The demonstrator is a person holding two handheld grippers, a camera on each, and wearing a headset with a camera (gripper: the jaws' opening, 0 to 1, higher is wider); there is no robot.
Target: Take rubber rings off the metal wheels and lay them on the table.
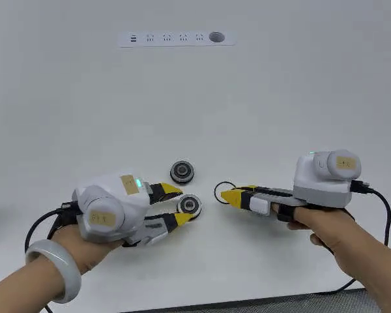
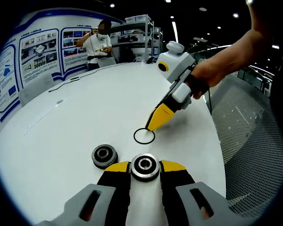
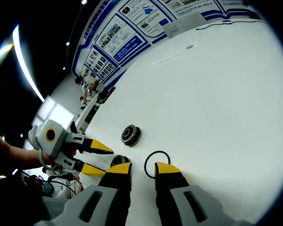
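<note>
Lying flat on the white table, a thin black rubber ring sits free of any wheel. The right gripper reaches in from the ring's right, with its yellow tips at the ring's edge. In the right gripper view its two jaws stand a narrow gap apart with bare table between them. The ring's near arc is hidden behind the tips, so I cannot tell whether they touch it.

Just left of the ring lies a metal wheel with a bright outer rim. It is clamped between the yellow tips of the left gripper, whose jaws are parted only as wide as the wheel and press on it from both sides. A second metal wheel, darker around its edge, rests on the table up and to the left of the ring, apart from both grippers.

Further left of the ring, the left hand holds its gripper and has a pale bangle on the wrist. To the ring's right, the right hand grasps the other gripper. Far beyond the ring, at the back of the table, is a white power strip.
</note>
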